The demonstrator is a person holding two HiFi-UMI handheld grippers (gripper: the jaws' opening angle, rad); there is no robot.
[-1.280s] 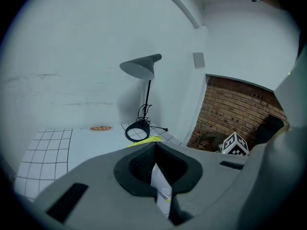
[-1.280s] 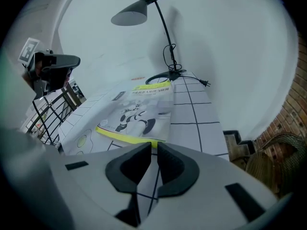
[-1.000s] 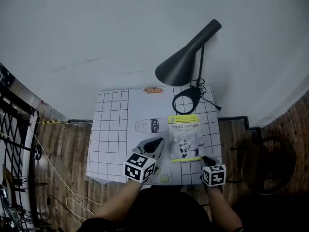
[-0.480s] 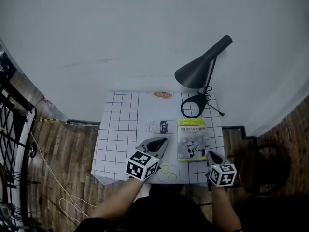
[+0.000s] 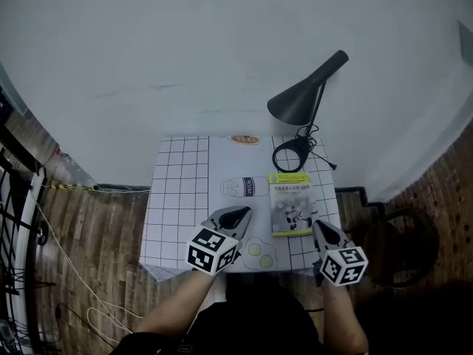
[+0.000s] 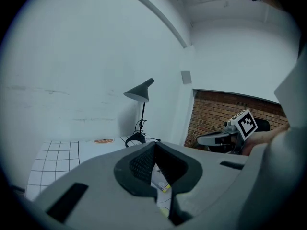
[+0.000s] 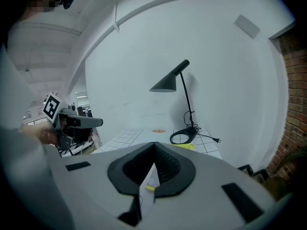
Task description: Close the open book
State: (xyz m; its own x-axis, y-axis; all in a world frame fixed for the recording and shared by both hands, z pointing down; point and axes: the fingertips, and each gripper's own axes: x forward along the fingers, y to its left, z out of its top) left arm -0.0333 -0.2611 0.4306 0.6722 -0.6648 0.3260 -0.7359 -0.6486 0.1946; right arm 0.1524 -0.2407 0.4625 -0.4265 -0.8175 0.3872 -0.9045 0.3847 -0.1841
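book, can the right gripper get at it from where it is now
Probably yes: the book lies closed on the table just ahead of the right gripper, with nothing between them; the lamp stands beyond it.

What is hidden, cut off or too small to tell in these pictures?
Book: cover print too small to read in the head view; in both gripper views the grippers' own bodies hide most of it.
Table: near edge partly hidden under left gripper and right gripper, head view.
Lamp: where its cord ends is too small to tell, head view.
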